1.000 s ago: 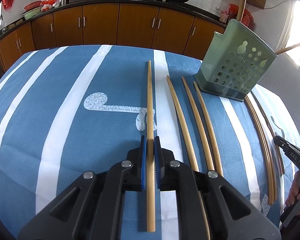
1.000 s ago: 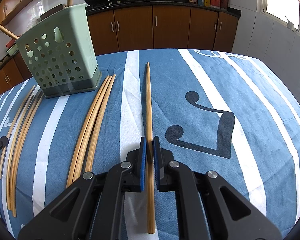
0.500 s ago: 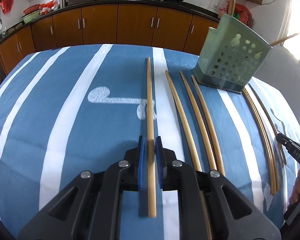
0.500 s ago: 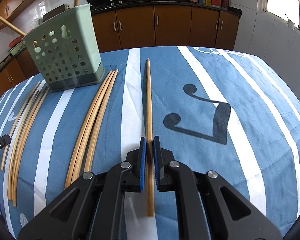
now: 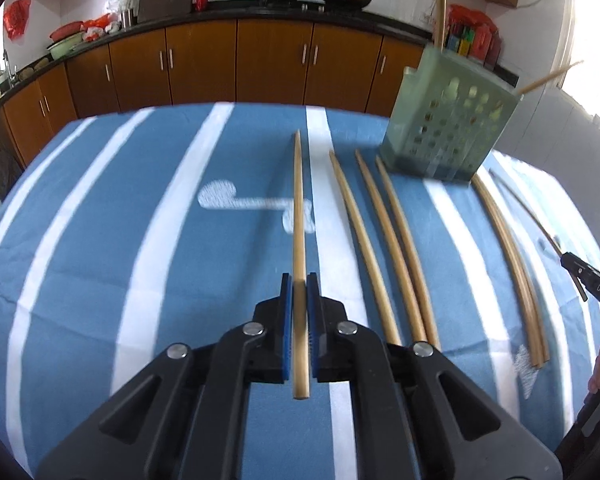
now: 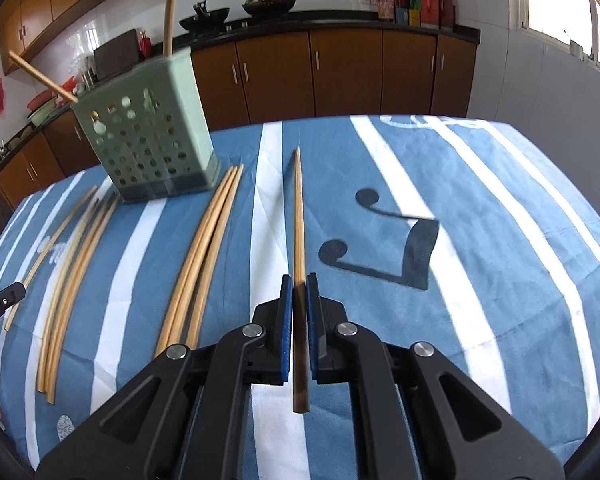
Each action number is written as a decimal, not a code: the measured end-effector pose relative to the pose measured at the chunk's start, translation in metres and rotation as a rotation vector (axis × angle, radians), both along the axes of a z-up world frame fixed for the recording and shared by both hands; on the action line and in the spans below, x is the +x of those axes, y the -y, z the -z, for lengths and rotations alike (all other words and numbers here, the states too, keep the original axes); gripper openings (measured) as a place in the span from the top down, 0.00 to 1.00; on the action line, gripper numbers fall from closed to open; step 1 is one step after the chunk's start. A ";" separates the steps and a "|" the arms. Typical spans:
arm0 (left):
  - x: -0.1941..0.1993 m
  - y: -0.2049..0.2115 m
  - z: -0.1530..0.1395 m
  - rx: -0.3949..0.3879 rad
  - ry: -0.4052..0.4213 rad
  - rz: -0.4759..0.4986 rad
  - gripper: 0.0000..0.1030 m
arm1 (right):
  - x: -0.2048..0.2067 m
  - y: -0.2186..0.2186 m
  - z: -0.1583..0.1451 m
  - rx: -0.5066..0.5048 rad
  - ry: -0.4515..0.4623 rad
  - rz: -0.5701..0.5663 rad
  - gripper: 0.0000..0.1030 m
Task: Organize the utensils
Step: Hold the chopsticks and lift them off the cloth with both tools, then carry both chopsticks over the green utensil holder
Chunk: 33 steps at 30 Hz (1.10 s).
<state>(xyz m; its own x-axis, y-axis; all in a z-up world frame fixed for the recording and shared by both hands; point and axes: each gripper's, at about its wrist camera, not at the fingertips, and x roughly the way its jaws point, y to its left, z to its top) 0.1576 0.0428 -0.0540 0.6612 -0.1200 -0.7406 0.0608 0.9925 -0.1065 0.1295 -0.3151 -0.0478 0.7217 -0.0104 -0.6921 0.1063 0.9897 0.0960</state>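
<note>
Each gripper is clamped on one long, smooth wooden chopstick: the left gripper (image 5: 299, 292) on the left chopstick (image 5: 298, 208), the right gripper (image 6: 299, 292) on the right chopstick (image 6: 298, 216). Both sticks are round and slippery, so I think they may pivot between the blue ribbed pads (image 6: 286, 320) and miss the perforated green plastic utensil holder (image 6: 148, 136) on the striped blue cloth (image 6: 480, 240).

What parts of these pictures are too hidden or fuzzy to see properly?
- Left wrist view: the green basket is motion-blurred, so its holes smear.
- Both views: the basket walls hide the lower ends of the sticks standing in it.
- Right wrist view: the left claw is cut off by the frame edge.
- Left wrist view: the right claw is cut off likewise.
</note>
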 end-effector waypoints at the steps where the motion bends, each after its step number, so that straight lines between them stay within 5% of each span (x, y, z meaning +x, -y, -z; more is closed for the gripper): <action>1: -0.001 -0.001 -0.005 -0.002 0.013 -0.001 0.92 | -0.001 0.001 -0.005 0.002 0.013 0.002 0.93; 16: -0.018 -0.011 -0.094 -0.080 0.250 -0.030 0.92 | -0.018 0.014 -0.075 0.019 0.227 0.008 0.93; 33: -0.022 0.003 -0.172 -0.134 0.381 0.059 0.92 | -0.019 0.012 -0.145 0.119 0.368 -0.073 0.93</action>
<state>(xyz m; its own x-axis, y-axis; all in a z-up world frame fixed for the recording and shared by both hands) 0.1358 0.0396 0.1180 0.8745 -0.2442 -0.4192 0.1768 0.9651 -0.1934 0.1107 -0.3269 0.0976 0.9178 0.1151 -0.3800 -0.0272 0.9731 0.2289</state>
